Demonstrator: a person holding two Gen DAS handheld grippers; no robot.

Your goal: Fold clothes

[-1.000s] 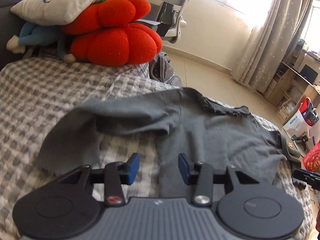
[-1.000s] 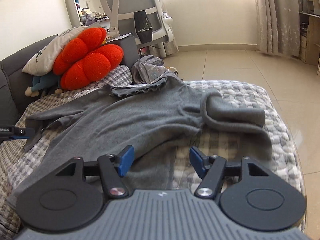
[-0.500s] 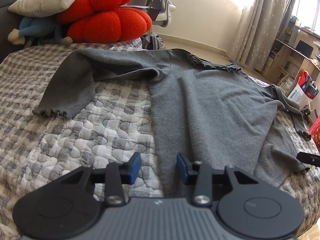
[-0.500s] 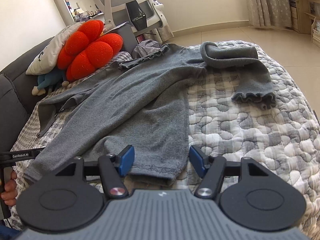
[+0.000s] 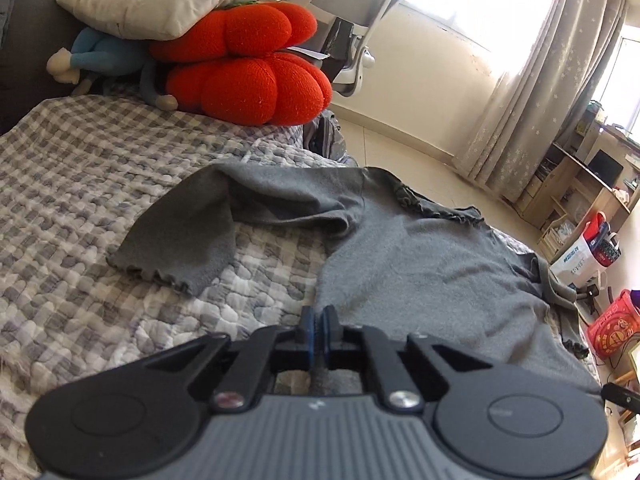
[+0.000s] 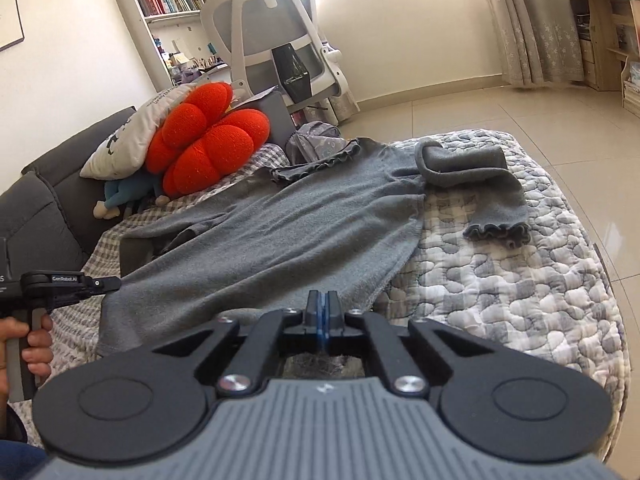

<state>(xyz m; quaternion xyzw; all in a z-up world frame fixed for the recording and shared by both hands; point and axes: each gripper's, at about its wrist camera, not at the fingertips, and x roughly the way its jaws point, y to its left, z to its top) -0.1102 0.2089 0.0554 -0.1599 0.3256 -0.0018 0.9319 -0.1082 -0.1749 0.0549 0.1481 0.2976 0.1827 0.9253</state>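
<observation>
A grey fleece sweater (image 6: 280, 236) with frilled collar and cuffs lies spread, front down or up cannot be told, on a bed covered by a quilted, pebble-stitched grey-and-white check bedspread (image 6: 520, 280). One sleeve (image 6: 480, 184) is bent back on itself, its ruffled cuff resting on the quilt; in the left wrist view the other sleeve (image 5: 188, 240) is bent likewise. The left gripper (image 5: 319, 320) has its blue-padded fingers pressed together on the hem of the sweater (image 5: 420, 264), a fold of grey cloth showing between them. The right gripper (image 6: 323, 307) is likewise closed on the hem at the opposite corner. At the head of the bed lie two lobed, knitted red cushions (image 6: 204, 140), a white printed pillow (image 6: 128, 136) and a blue soft toy (image 6: 124, 196). A white mesh office chair (image 6: 272, 40) stands beyond. Half a second earlier both grippers stood wide apart above the hem; they have since shut on it and sit lower and nearer the cloth.
</observation>
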